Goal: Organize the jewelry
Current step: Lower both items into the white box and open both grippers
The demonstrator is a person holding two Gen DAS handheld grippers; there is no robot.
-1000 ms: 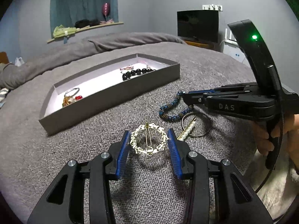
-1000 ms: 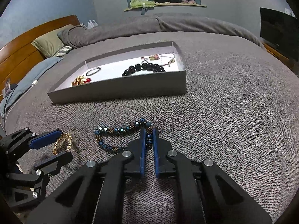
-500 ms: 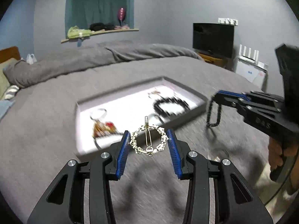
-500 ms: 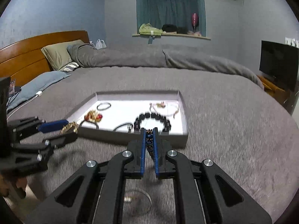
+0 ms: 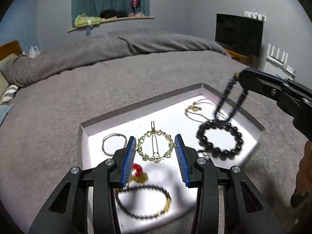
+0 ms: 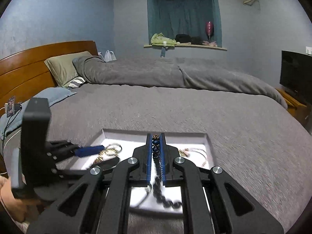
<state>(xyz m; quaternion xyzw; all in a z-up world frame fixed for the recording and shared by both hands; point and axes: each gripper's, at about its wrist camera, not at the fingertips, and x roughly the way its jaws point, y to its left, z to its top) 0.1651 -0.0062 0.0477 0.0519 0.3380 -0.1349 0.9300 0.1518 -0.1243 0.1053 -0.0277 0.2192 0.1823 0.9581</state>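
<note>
1. The left gripper [image 5: 155, 149] holds a round gold filigree hair clip with a silver bar clasp [image 5: 155, 146]; its blue ribbed pads press the ring's two outer edges, so the jaws stand about as wide apart as the ring. The clip hangs above the shallow grey cardboard tray with a white floor [image 5: 251, 117].
2. I judge the clip light, stiff and thin; squeezing harder could bend the filigree, so the rim is a fair hold.
3. The right gripper [image 6: 156, 152] is nearly closed on a dark blue and bronze beaded bracelet [image 6: 156, 148], pinched at one point. The rest of the loop dangles over the tray's right end.
4. The bracelet looks limp and swings freely; it should pool where released.
5. Lying in the tray are a black round-bead bracelet [image 5: 219, 139], a thin silver ring [image 5: 114, 143], a thin cord necklace with a gold charm [image 5: 195, 109], a red and gold piece [image 5: 137, 172] and a dark thin chain with gold links [image 5: 144, 202].
</note>
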